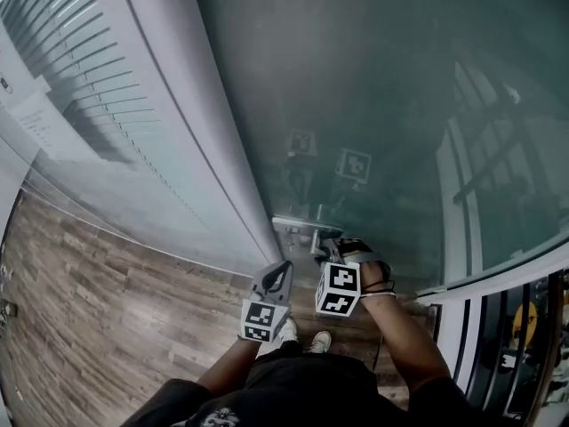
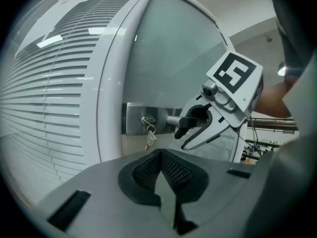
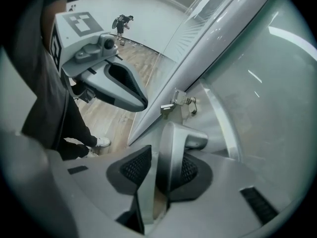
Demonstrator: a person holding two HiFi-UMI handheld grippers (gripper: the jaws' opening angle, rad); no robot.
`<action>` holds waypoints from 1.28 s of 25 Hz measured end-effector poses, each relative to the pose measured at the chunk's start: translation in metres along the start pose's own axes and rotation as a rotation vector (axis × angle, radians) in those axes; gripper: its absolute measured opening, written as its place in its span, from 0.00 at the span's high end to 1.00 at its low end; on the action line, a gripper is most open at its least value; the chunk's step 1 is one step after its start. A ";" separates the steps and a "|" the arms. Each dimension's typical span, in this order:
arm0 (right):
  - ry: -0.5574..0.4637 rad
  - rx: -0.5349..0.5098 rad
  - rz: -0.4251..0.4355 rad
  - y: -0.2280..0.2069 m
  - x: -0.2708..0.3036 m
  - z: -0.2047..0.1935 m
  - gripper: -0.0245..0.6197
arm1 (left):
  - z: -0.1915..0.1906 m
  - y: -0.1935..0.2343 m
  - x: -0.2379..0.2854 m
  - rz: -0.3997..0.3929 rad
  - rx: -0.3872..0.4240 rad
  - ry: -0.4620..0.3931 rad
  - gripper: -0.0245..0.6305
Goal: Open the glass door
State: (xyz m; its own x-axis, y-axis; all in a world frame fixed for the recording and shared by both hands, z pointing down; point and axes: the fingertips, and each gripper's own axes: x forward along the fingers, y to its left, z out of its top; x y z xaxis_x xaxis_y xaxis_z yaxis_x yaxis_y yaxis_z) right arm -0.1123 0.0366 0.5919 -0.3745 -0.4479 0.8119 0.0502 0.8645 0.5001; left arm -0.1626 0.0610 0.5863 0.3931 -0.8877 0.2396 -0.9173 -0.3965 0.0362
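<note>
R gripper (image 3: pixel 166 162): fingers clamped on lever handle (image 3: pixel 178 135) of glass door (image 1: pixel 373 87), at the door's edge by the white frame (image 2: pixel 106 83). L gripper (image 2: pixel 162 168): fingers together, empty, apart from handle. Key (image 2: pixel 149 140) hangs in lock. In L gripper view, handle's end is hidden inside R gripper.

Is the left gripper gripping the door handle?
No: the left gripper is shut on nothing, and the right gripper holds the handle.

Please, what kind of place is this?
Probably an office or similar indoor workplace: a glass door with a lever handle and key, slatted blinds beside it, and wood-look flooring.
</note>
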 end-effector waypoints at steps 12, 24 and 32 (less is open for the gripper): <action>-0.133 0.091 -0.003 -0.008 0.005 0.008 0.94 | -0.002 0.007 0.013 -0.054 -0.018 -0.009 0.95; -0.618 0.325 0.020 -0.013 0.003 0.030 0.94 | -0.006 -0.004 0.014 -0.105 -0.008 -0.004 0.95; -0.599 0.344 0.002 -0.035 0.016 0.027 0.94 | 0.003 -0.002 0.027 -0.160 0.012 -0.019 0.95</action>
State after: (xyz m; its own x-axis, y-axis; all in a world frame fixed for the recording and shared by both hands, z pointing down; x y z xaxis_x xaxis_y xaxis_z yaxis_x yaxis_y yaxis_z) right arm -0.1446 0.0056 0.5794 -0.8266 -0.3290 0.4566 -0.2086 0.9327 0.2943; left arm -0.1502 0.0370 0.5902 0.5352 -0.8173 0.2135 -0.8422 -0.5357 0.0609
